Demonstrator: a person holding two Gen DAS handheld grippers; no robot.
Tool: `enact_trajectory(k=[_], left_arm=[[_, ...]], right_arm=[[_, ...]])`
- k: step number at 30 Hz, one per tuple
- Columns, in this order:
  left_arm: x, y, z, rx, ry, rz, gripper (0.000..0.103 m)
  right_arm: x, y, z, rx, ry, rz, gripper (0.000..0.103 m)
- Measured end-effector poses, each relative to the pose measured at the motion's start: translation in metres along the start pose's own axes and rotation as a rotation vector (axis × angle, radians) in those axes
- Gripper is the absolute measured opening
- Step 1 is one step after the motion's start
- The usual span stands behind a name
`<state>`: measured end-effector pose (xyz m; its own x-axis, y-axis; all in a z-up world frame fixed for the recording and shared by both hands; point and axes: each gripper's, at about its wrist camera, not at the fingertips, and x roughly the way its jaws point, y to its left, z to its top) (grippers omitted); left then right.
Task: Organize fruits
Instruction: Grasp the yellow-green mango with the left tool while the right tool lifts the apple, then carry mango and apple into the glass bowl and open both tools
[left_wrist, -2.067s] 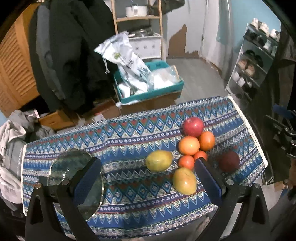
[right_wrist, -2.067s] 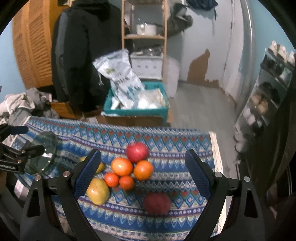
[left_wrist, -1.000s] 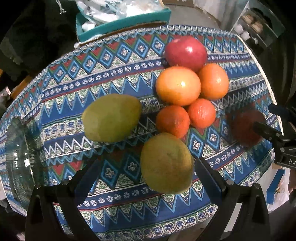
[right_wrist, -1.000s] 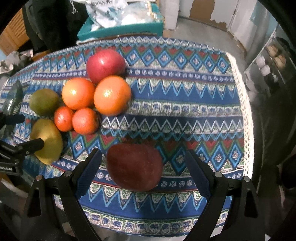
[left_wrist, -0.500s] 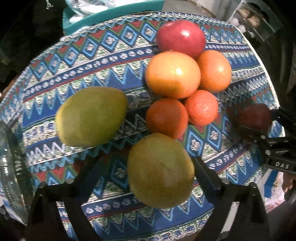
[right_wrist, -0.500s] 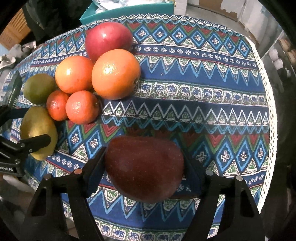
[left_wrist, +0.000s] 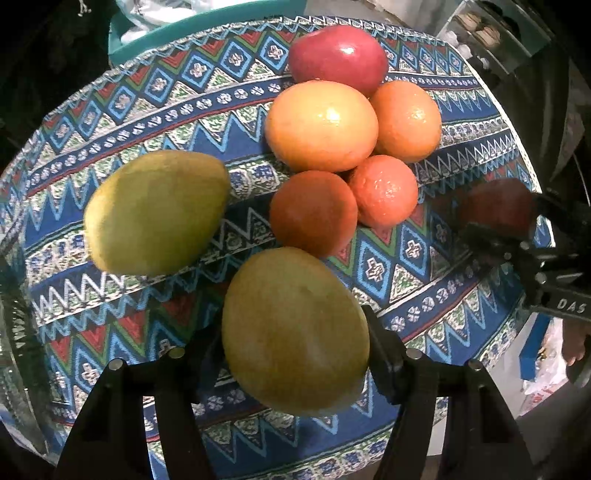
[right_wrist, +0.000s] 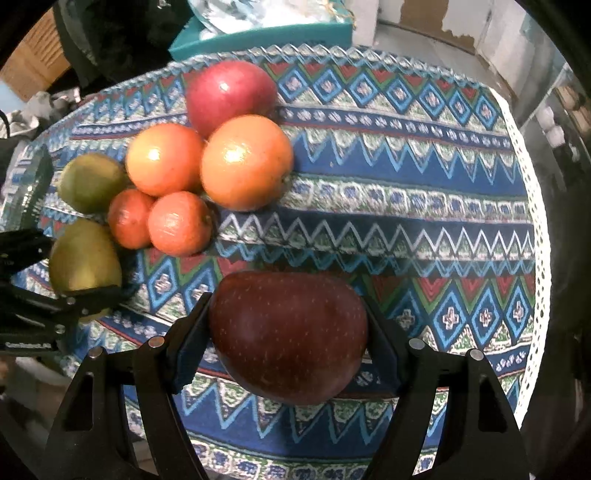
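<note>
My left gripper (left_wrist: 291, 332) is shut on a yellow-green mango (left_wrist: 295, 332) at the near edge of the patterned tablecloth (left_wrist: 147, 103). My right gripper (right_wrist: 288, 332) is shut on a dark red mango (right_wrist: 288, 332); it also shows in the left wrist view (left_wrist: 495, 210). A second green mango (left_wrist: 155, 210) lies to the left. Two oranges (left_wrist: 321, 125) (left_wrist: 406, 122), two small tangerines (left_wrist: 314, 214) (left_wrist: 384, 190) and a red apple (left_wrist: 338, 59) sit in a cluster behind.
A clear glass plate (left_wrist: 18, 332) lies at the table's left end. A teal crate (right_wrist: 258, 33) with bags stands on the floor beyond the table. The cloth's white lace edge (right_wrist: 532, 221) marks the right end.
Both grippers came down and forward to the table. The left jaws closed around the yellow-green mango and the right jaws closed around the dark red mango.
</note>
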<state>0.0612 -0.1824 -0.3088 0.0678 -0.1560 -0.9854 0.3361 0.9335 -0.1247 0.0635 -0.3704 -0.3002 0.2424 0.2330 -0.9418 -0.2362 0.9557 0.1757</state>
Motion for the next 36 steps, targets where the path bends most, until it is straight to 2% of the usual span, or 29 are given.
enact_trajectory(k=[6, 16, 29, 36], left_arm=[[-0.020, 0.002, -0.008, 0.020, -0.057, 0.016, 0.068], [-0.072, 0.030, -0.010, 0.012, -0.151, 0.023, 0.068], [-0.121, 0.087, -0.025, -0.085, -0.248, 0.044, 0.068], [-0.137, 0.123, -0.040, -0.144, -0.287, 0.076, 0.068]], right_arm=[[-0.016, 0.012, 0.006, -0.036, -0.054, 0.004, 0.077], [-0.046, 0.049, 0.022, -0.080, -0.154, 0.028, 0.077], [-0.081, 0.115, 0.053, -0.163, -0.262, 0.122, 0.077], [-0.084, 0.158, 0.071, -0.209, -0.267, 0.166, 0.077]])
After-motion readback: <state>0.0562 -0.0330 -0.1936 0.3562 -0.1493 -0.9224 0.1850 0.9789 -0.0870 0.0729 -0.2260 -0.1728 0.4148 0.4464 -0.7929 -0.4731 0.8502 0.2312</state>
